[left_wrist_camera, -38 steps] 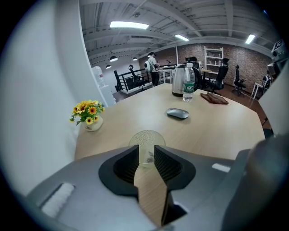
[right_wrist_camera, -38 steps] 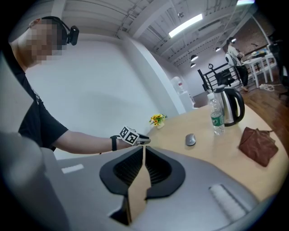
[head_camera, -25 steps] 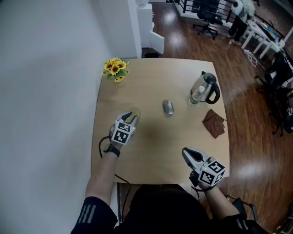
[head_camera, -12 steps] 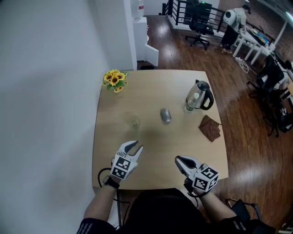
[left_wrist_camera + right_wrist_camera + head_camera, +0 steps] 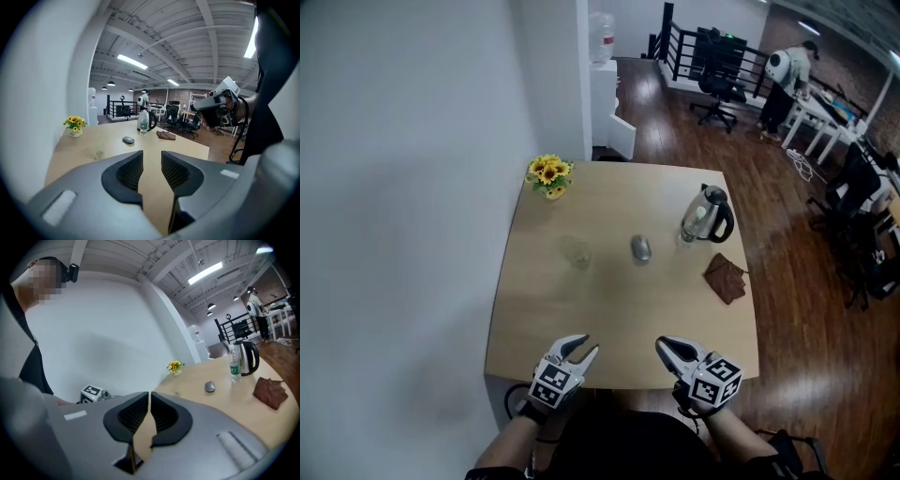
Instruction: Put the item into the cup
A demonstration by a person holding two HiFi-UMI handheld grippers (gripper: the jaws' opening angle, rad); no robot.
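Observation:
A clear cup [image 5: 578, 253] stands left of centre on the wooden table [image 5: 609, 309], small and faint in the left gripper view as the cup [image 5: 97, 152]. A grey mouse [image 5: 640, 247] lies a little to its right, also seen as the mouse [image 5: 128, 139] and mouse [image 5: 210, 387]. My left gripper [image 5: 584, 347] hovers at the table's near edge, far from the cup. Its jaws have just been opening and nothing is between them [image 5: 152, 152]. My right gripper [image 5: 664, 345] hangs beside it at the near edge, its tips together and empty [image 5: 149, 393].
A kettle [image 5: 710, 214] and a water bottle [image 5: 689, 230] stand at the back right. A brown cloth [image 5: 725, 278] lies near the right edge and a pot of sunflowers [image 5: 549, 175] at the back left corner. A white wall runs along the left.
My left gripper has drawn back from beside the cup to the table's near edge. The right gripper has shifted slightly left and nearer. The cup and mouse have stayed put.

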